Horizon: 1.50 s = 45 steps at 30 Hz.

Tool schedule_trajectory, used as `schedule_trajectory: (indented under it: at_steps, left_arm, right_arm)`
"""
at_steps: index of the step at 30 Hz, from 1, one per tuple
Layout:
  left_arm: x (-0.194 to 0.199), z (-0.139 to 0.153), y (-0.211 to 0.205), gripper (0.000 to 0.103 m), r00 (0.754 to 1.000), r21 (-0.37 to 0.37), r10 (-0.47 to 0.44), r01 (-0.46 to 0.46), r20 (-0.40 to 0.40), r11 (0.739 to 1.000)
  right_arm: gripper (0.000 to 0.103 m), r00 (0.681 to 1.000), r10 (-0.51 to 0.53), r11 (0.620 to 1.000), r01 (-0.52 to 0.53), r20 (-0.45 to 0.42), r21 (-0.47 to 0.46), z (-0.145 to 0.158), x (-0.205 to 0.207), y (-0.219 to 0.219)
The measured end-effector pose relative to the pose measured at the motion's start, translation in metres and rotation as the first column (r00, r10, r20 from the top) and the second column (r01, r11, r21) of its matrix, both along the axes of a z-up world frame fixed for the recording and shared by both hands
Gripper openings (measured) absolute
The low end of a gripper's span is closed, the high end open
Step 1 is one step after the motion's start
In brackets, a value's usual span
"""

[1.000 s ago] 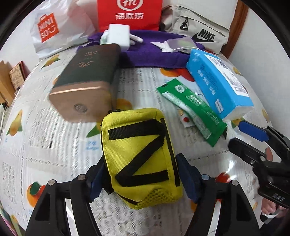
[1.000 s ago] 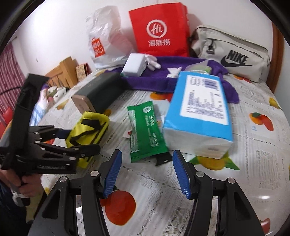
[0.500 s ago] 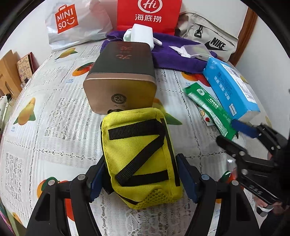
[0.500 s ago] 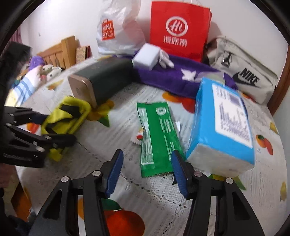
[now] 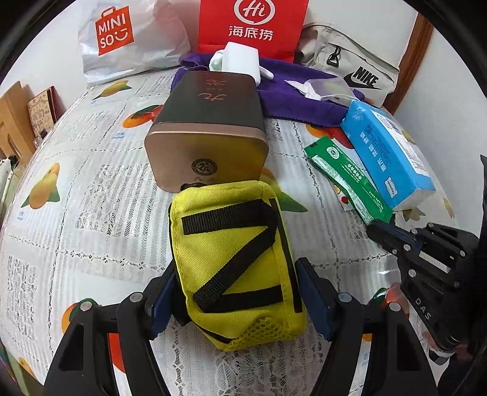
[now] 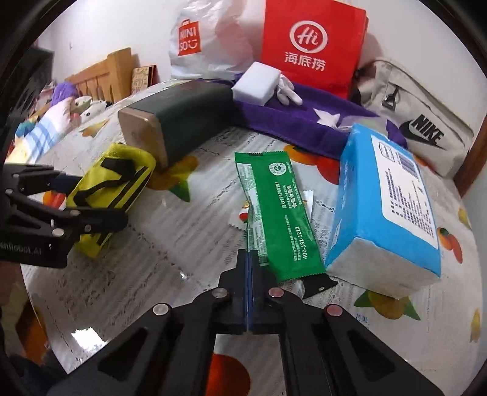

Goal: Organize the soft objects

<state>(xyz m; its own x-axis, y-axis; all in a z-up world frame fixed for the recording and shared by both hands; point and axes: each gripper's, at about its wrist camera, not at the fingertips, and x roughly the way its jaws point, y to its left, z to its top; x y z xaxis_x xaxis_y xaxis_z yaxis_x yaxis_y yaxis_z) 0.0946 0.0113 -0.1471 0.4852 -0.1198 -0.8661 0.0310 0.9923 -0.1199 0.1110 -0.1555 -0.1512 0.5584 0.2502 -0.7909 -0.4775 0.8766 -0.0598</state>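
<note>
My left gripper is shut on a yellow pouch with black straps; the pouch also shows in the right wrist view, held near the table top beside a dark tin box. My right gripper is shut and empty, its tips just left of the near end of a green sachet. A blue tissue pack lies right of the sachet. A purple towel lies behind, with a white sponge block on it.
A red paper bag, a white Miniso bag and a grey Nike bag stand along the wall at the back. The table has a fruit-print cover. A wooden bed frame and soft toys are at the left.
My right gripper has closed from open to shut, on nothing. My left gripper has carried the yellow pouch a little further left, still beside the tin box.
</note>
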Motion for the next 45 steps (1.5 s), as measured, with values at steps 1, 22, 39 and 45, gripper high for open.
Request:
schedule_trajectory:
  at_steps: [1,22,39,45]
  left_arm:
    - [-0.001,0.0,0.0,0.071,1.0,0.0,0.002,-0.002,0.0,1.0]
    - [-0.014,0.0,0.012,0.071,0.999,-0.009,0.042,-0.042,-0.003,0.999]
    - [-0.013,0.0,0.019,0.073,0.999,-0.026,0.049,-0.048,0.009,0.998]
    - [-0.018,0.001,0.021,0.073,0.998,-0.018,0.063,-0.063,0.005,0.998]
  right_arm:
    - [0.0,1.0,-0.001,1.0,0.001,-0.011,0.017,0.0,-0.001,-0.002]
    - [0.038,0.998,-0.012,1.0,0.011,0.058,0.025,0.015,-0.003,-0.003]
    - [0.005,0.998,-0.037,0.999,0.038,0.045,-0.017,0.008,0.009,0.002]
    - [0.001,1.0,-0.01,0.999,0.011,-0.017,0.045,0.022,-0.02,-0.01]
